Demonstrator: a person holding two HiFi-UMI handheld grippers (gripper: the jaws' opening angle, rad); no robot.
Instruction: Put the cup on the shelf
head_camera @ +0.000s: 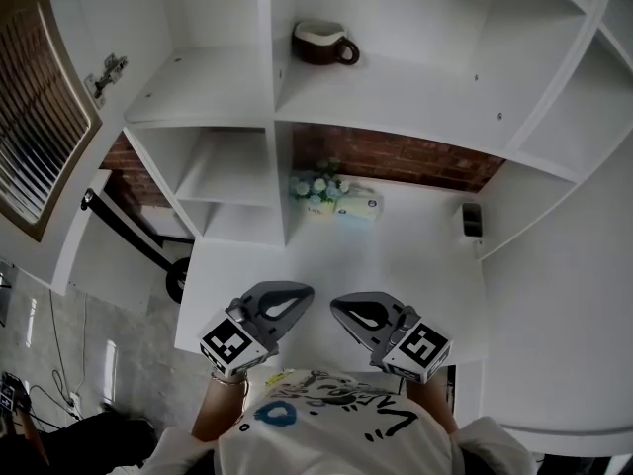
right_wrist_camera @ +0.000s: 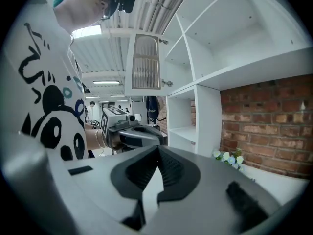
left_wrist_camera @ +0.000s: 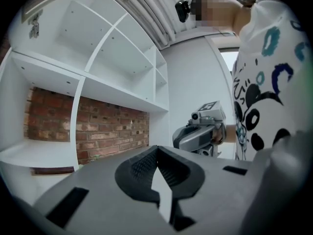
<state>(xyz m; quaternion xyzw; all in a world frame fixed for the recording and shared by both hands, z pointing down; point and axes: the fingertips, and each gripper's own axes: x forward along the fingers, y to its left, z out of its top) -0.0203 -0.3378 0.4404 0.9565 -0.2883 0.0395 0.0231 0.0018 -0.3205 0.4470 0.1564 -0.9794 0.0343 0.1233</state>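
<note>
Since the cup (head_camera: 324, 43) already sits on the shelf (head_camera: 396, 107), my left tongs (head_camera: 300, 292) and right tongs (head_camera: 339, 308) rest closed on nothing, the job seemingly done.

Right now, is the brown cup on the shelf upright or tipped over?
Upright. The cup stands on the white shelf with its pale rim on top and its handle out sideways.
</note>
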